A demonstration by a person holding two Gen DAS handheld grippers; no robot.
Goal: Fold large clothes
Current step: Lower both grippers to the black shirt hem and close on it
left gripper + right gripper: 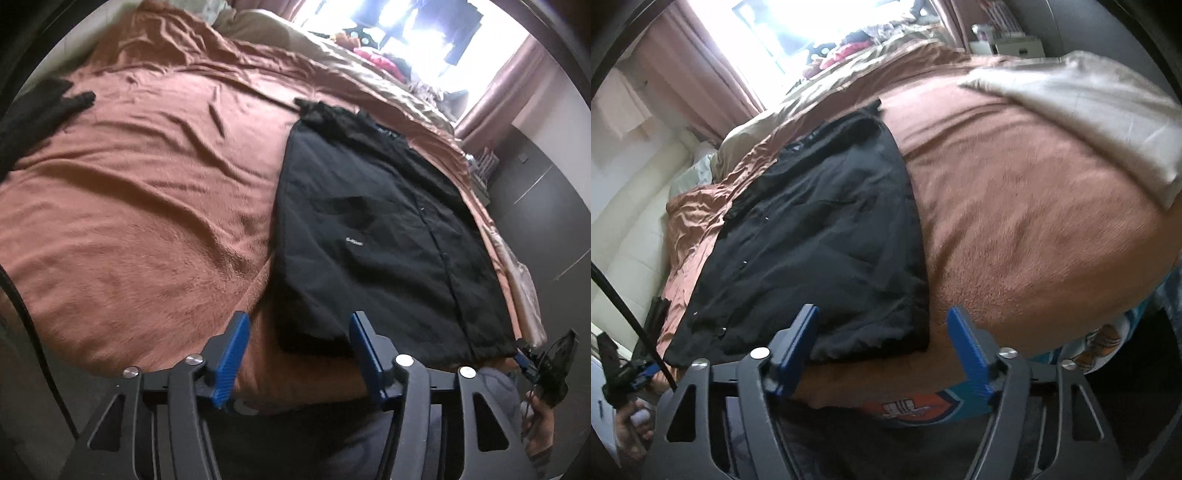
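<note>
On the rust bedspread [129, 221]: one black jacket [376, 236], lying flat. I have left gripper [299, 354] wide, empty. Right gripper [882, 354] likewise.

The bed [129, 221] was covered in a wrinkly rust-brown blanket [1015, 221]. A black jacket [376, 236] lay flat on it toward 3 o'clock in the left wrist view, some other dark garment [40, 110] at 9 o'clock, and a pale pillow [1089, 110] at 2 o'clock in the right wrist view.
</note>
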